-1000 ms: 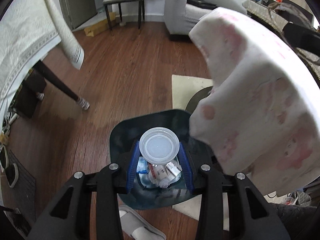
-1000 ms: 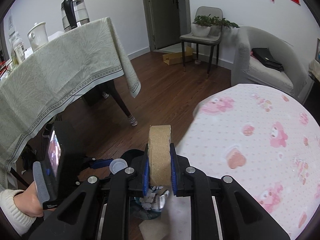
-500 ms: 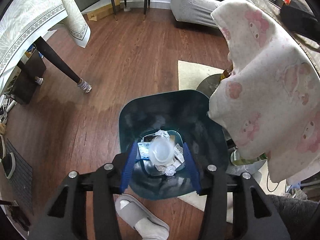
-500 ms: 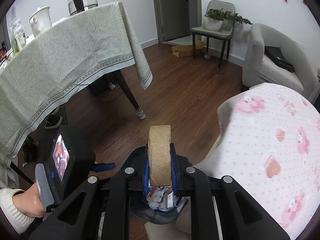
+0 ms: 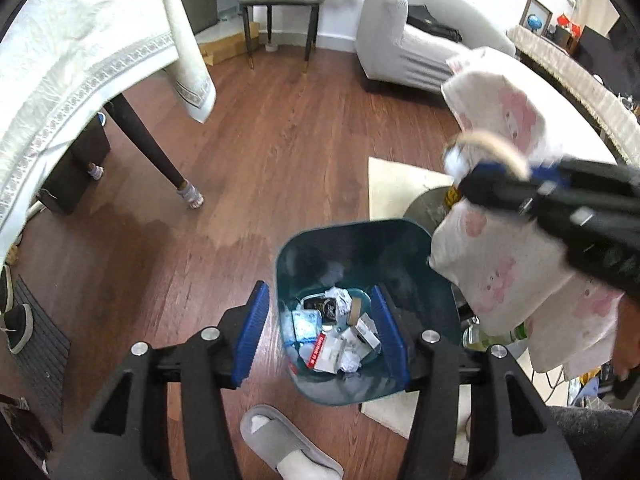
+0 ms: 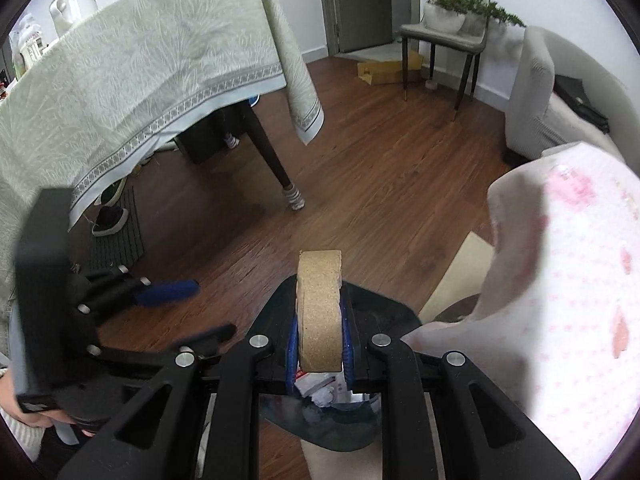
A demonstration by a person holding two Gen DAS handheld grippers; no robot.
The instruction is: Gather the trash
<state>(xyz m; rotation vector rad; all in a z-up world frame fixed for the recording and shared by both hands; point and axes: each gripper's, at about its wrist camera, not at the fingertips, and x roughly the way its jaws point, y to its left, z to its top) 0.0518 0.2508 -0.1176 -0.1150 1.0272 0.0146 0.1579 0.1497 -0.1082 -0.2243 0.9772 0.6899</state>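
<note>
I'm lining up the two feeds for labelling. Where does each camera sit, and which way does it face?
Left wrist: on the left gripper, looking steeply down into the trash bin; its jaws are opening, empty; the right gripper crosses the upper right.
Right wrist: on the right gripper, tilted down over the floor, clamped on a cork roll; the left gripper and a hand show at the left.
Shared: the bin, pink-print cloth, draped table.

Teal bin [image 5: 360,240] — brown cardboard ring [image 6: 320,312]; blue tool pads [image 5: 252,340]; white cloth [image 6: 580,280], pink print.
</note>
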